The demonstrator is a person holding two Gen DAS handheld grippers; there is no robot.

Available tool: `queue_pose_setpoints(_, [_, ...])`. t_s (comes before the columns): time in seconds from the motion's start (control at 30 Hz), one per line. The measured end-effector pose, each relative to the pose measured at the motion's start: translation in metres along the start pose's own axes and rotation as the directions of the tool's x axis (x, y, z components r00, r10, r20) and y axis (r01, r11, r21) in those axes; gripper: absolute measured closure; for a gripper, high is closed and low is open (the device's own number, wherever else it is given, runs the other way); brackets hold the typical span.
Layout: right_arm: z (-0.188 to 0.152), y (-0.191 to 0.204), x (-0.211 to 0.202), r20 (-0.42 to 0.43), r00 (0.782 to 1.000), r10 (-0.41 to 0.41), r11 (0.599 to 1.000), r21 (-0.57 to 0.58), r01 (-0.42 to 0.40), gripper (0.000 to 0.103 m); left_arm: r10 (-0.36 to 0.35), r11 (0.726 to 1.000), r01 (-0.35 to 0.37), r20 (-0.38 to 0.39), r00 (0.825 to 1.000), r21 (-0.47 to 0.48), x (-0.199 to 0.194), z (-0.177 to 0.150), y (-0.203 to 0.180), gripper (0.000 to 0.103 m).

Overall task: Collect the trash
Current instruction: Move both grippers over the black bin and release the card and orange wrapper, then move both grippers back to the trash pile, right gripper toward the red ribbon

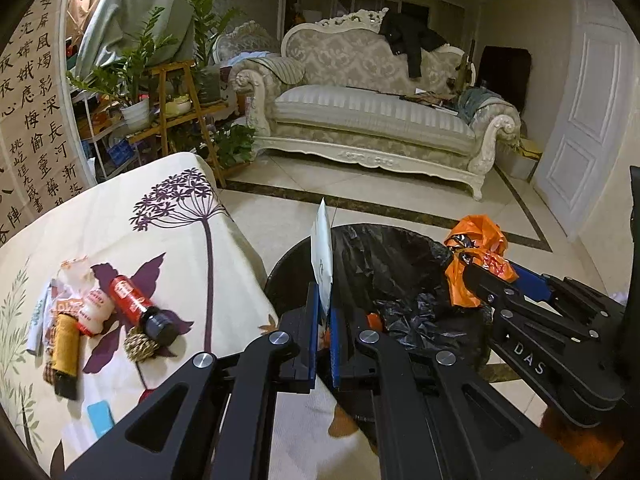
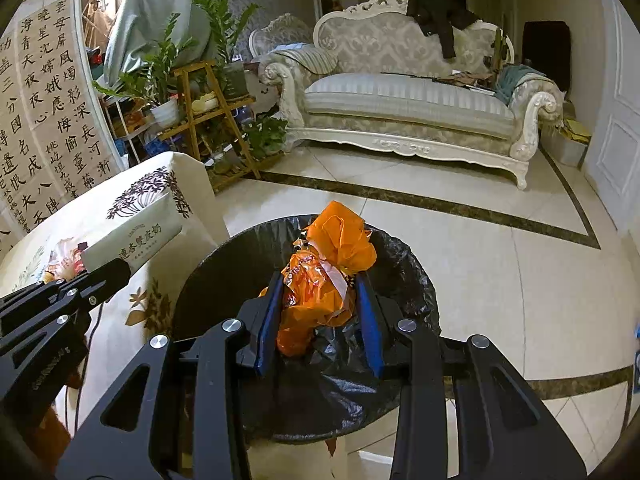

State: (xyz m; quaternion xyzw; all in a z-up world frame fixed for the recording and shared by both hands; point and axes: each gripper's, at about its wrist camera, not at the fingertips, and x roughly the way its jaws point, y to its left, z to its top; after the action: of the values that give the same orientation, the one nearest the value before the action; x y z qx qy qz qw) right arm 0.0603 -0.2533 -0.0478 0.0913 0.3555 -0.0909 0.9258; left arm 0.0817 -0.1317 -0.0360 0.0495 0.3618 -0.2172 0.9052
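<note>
We are partway through, with both grippers loaded and poised over the bin [image 2: 416,280], a round can lined with a black bag that stands on the tiled floor just beside the table [image 1: 120,216]. Our right gripper [image 2: 320,308] is clamped on a crumpled orange plastic wrapper [image 2: 328,268], its blue pads pressing the bundle from both sides, and the bundle hangs directly above the bin's opening. Our left gripper [image 1: 324,336] has its fingers pinched nearly together on a flat white packet [image 1: 323,252], held edge-up at the bin's near rim (the right wrist view shows its broad printed face, hovering between table edge and bin). Neither piece is released yet, so both drops remain to be done.

Inside the liner we can make out a scrap of something orange low down, though we cannot tell what it is or how much else lies there.

A good deal is left on the flowered cloth: a red bottle with a black cap [image 1: 140,312], a small white bottle [image 1: 93,312], a yellow spool [image 1: 66,344], a ball of twine [image 1: 140,346], some crinkled wrappers [image 1: 68,280] behind them and a small blue card [image 1: 102,418] nearer us. Which of these count as trash we judge uncertain; the wrappers look the likeliest.
</note>
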Motion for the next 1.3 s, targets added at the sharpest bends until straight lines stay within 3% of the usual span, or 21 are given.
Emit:
queue_pose_setpoints(0.3, [0.002, -0.005, 0.015, -0.015, 1.0, -0.002, 1.0, 0.011, 0.002, 0.066, -0.003, 1.0, 0.004, -0.022, 1.0, 0.018, 0.019, 0.006, -0.006, 0.097])
queue_pose_setpoints(0.47, [0.002, -0.007, 0.02, -0.022, 1.0, -0.001, 1.0, 0.014, 0.001, 0.062, 0.006, 1.0, -0.006, -0.028, 1.0, 0.007, 0.022, 0.006, -0.005, 0.071])
queue_pose_setpoints(0.83, [0.0, -0.009, 0.018, -0.03, 1.0, 0.002, 0.999, 0.035, -0.001, 0.061, 0.026, 0.997, -0.028, -0.02, 0.999, -0.072, 0.008, 0.01, 0.016, 0.05])
queue_pose_setpoints(1.3, [-0.014, 0.019, -0.004, -0.034, 0.998, 0.049, 0.999, 0.006, -0.049, 0.06, 0.081, 0.984, -0.086, -0.038, 0.996, -0.156, -0.026, -0.012, 0.047, 0.048])
